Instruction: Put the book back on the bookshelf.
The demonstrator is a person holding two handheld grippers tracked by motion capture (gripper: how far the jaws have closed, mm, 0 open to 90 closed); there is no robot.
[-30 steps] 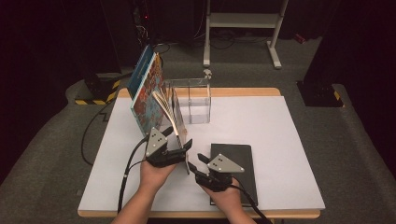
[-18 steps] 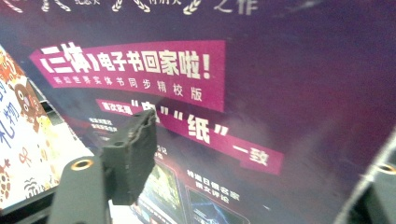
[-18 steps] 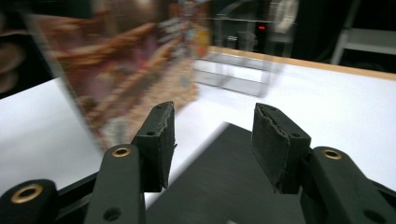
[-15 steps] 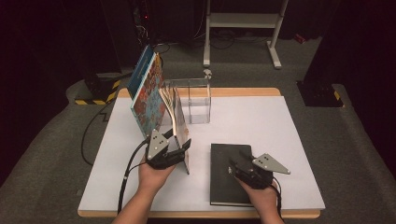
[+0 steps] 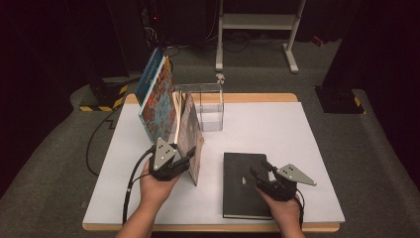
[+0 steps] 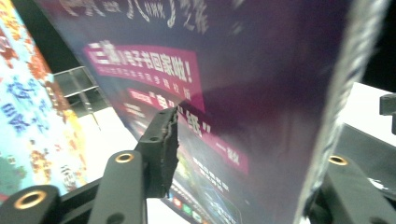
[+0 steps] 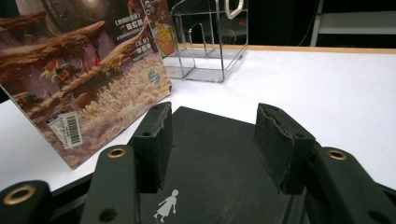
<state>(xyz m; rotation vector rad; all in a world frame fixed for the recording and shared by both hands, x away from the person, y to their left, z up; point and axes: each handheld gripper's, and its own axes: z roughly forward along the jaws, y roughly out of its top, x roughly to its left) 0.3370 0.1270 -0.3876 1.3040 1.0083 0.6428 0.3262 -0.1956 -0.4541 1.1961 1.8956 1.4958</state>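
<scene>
Purple and glossy, the cover of a paperback book [image 6: 261,93] stands between the jaws of the left gripper [image 5: 174,161] in the left gripper view; those jaws have just been closing around the book's near edge, one pad lying against the cover, though whether both pads already press on it cannot be told. From the high view this book [image 5: 190,136] stands upright on the white table [image 5: 297,134], leaning back toward a colourful picture book [image 5: 157,96] that stands tilted at the table's far left, with pale page edges showing between the two. Just beyond them is a clear acrylic book stand [image 5: 210,106]. A black hardcover book [image 5: 242,183] lies flat on the near right part of the table. The right gripper [image 5: 265,176] hovers over its right side, held by the person's right hand [image 5: 282,210]; in the right gripper view its two jaws stand apart above the black cover [image 7: 215,154] with nothing between them, a small white figure printed on the cover below.
</scene>
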